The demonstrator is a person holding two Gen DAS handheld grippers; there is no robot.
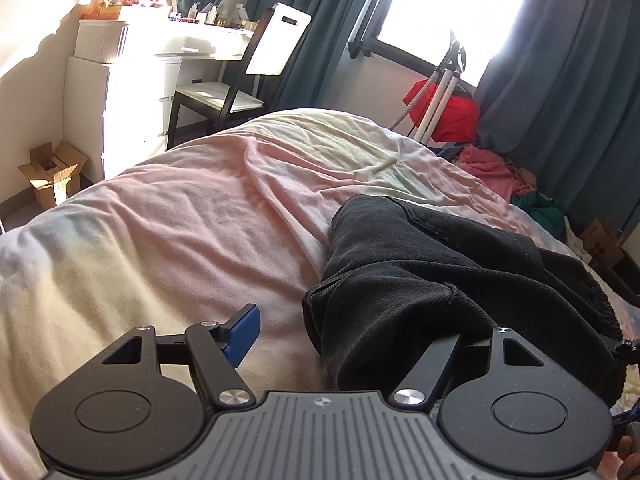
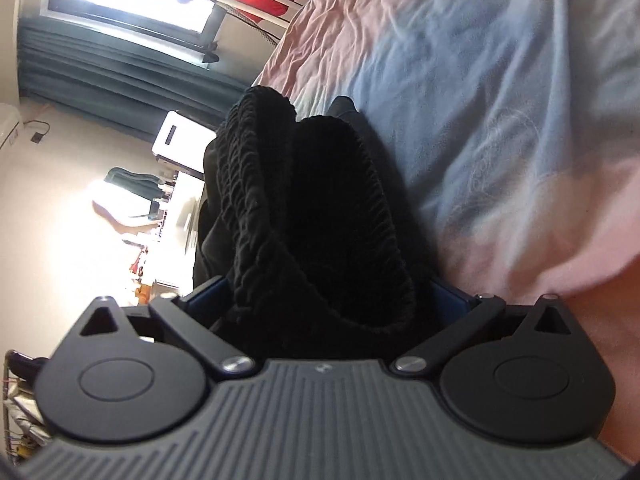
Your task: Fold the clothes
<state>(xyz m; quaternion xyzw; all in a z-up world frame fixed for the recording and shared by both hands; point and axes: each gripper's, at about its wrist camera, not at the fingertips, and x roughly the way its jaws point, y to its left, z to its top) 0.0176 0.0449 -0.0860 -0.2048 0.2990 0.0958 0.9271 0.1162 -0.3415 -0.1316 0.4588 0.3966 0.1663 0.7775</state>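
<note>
Left side of the room: box (image 1: 52, 174) on the floor, white drawers (image 1: 120, 100), chair (image 1: 240, 76). None of it in play.

Bed (image 1: 180, 216): rumpled pink/cream cover, bare on the left half.

Left tool (image 1: 352, 336): wide. Blue left pad (image 1: 242, 336) sits free over the cover, touching nothing. Right finger is buried under or against the black cloth, so contact on that side I can't confirm, but there's no pinch.

Garment (image 1: 420, 280): black, heavy knit or fleece, lying bunched on the right half of the bed, one end sticking up toward the middle, the rest trailing to the right tool. No flat panel, no clean crease showing.

Right tool (image 2: 324, 300): held rolled sideways, the room is tipped in its view. Jaws are spread around a thick wad of the garment (image 2: 304, 216), at its ribbed elastic band (image 2: 256, 184); blue pads show on both sides of the wad. Reads as a grip on the band, though the jaws aren't narrow because of the bulk.

Far right past the bed: loose clothes pile (image 1: 492, 168), red bag (image 1: 448, 112) by the window.

Progress: early. Judging by the lie, nothing is folded yet. Left to do: get the left tool on the other band corner, spread it flat, then fold. The pile likely follows.
</note>
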